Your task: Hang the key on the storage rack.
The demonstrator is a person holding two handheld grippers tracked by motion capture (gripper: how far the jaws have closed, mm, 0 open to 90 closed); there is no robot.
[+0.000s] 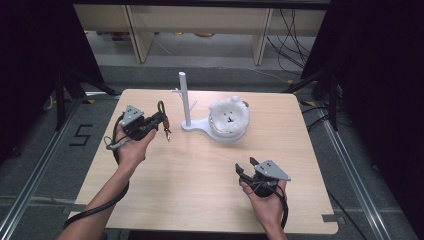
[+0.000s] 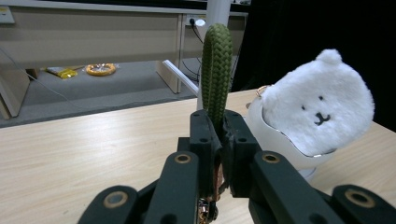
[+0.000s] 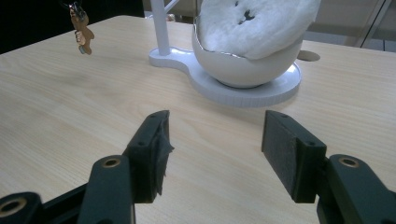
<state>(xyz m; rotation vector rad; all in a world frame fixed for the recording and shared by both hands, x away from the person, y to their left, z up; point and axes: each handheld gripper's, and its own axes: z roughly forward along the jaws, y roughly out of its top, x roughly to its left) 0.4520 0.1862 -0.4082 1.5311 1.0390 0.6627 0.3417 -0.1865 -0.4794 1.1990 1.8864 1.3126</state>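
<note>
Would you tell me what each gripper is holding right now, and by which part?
The left gripper is shut on the green braided strap of a keychain, near its lower end; the charm dangles below. The right gripper is open, holding nothing.

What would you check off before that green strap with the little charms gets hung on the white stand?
1. Left gripper shut on the green strap: ok.
2. Strap loop stands upright above the fingers: ok.
3. Charms hang free above the table: ok.
4. White stand upright, pegs bare: ok.
5. Right gripper open, apart from the stand: ok.
6. Whether the loop is wide enough for a peg: cannot tell.
</note>
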